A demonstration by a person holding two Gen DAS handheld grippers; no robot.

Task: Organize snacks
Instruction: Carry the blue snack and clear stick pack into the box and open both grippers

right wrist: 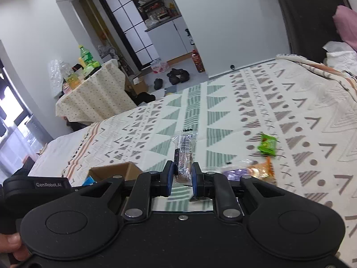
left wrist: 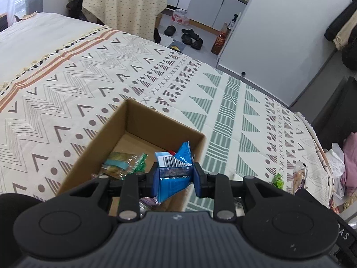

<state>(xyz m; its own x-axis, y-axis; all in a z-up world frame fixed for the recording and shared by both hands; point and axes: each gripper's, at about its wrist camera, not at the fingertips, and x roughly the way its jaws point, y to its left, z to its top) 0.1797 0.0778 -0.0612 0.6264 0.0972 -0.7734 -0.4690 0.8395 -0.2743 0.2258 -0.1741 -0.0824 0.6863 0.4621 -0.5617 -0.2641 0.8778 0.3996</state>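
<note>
Both grippers are carrying snacks toward the cardboard box (left wrist: pixel 133 134) on the bed.

The left gripper (left wrist: pixel 175 177) is pinching a blue packet (left wrist: pixel 174 174) right above the box, where a green-and-clear packet (left wrist: pixel 121 163) is already lying; next its jaws need to part over the open space. The right gripper (right wrist: pixel 181 176) is clamping narrowly on a clear-wrapped brown bar (right wrist: pixel 184 154) and needs to travel left to the box. A green candy (right wrist: pixel 267 144) and an orange and purple packet (right wrist: pixel 250 170), blurred, possibly two, are waiting on the bedspread (right wrist: pixel 290 102). The box's near wall is hidden behind the left gripper.
</note>
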